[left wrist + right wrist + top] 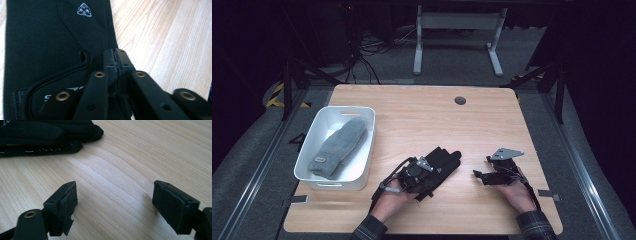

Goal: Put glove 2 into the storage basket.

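two grippers: left gripper (116, 65) pinched on black glove (50, 50) edge; right gripper (113, 207) wide, empty, bare table (140, 150) around.

Both hands low at the near edge, forearms entering from below.

Left gripper (428, 167): held in the left hand (388, 200), pointing forward and right, pads pressed together tip to tip, nothing visible between them. Right gripper (482, 176): held in the right hand (518, 194), pointing left, jaws set wide apart with nothing between the pads (68, 202).
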